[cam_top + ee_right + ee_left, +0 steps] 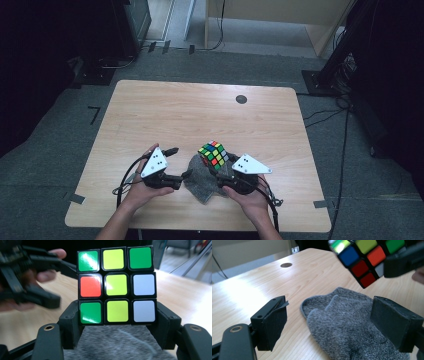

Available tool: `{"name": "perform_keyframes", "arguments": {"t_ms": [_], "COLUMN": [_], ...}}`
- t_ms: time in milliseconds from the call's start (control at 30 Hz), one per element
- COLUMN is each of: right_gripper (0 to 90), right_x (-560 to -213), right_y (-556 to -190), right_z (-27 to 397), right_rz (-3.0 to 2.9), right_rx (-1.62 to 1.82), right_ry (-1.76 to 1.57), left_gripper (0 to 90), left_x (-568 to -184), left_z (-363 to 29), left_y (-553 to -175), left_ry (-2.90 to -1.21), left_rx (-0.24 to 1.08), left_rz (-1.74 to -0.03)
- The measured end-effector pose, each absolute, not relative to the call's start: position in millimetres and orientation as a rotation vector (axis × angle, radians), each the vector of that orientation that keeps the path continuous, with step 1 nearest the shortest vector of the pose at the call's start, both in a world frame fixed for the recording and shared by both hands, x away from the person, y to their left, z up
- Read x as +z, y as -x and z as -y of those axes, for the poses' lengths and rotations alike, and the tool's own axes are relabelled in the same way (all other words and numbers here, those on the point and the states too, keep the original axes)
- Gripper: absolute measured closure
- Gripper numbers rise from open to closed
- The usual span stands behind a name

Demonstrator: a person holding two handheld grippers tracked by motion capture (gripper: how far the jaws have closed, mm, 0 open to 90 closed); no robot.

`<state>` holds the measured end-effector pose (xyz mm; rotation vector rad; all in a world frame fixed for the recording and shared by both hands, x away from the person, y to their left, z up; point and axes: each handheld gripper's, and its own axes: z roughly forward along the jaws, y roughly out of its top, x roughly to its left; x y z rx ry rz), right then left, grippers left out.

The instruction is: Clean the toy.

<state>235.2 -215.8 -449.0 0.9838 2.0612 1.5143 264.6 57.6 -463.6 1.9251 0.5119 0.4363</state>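
The left gripper rests low on the worktop, its fingers spread wide with nothing pressed between them, pointing at the one grey knitted cloth, whose long axis runs toward the person. One puzzle cube, with no long axis, sits tilted above the cloth's far end, a corner uppermost. The right gripper clamps its fingers on the cube's lower row, a mostly yellow face toward its camera.

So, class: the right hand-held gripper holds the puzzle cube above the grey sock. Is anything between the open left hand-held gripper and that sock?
Nothing visible. The left hand-held gripper stands open with the grey sock lying right between its jaws; the puzzle cube hangs higher, clamped in the right hand-held gripper.
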Motion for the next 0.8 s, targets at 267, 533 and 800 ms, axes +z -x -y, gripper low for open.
{"name": "perform_keyframes", "arguments": {"t_ms": [267, 533, 800], "right_gripper": [34.3, 34.3, 34.2], "right_x": [-445.2, -445.8, -447.1], "right_y": [-234.1, -234.0, -235.2], "right_z": [211.4, 202.2, 197.1], "right_rz": [-2.104, -2.187, -2.253], "right_rx": [1.612, 1.622, 1.626], "right_ry": [-1.077, -1.115, -1.171], "left_gripper": [15.3, 15.6, 21.2], "left_x": [-468.7, -470.1, -471.4], "left_z": [-38.8, -31.2, -29.8], "left_y": [-249.8, -243.0, -239.6], "left_ry": [-1.979, -2.0, -1.977], "left_rx": [0.573, 0.683, 0.755], "left_rz": [-0.382, -0.318, -0.275]}}
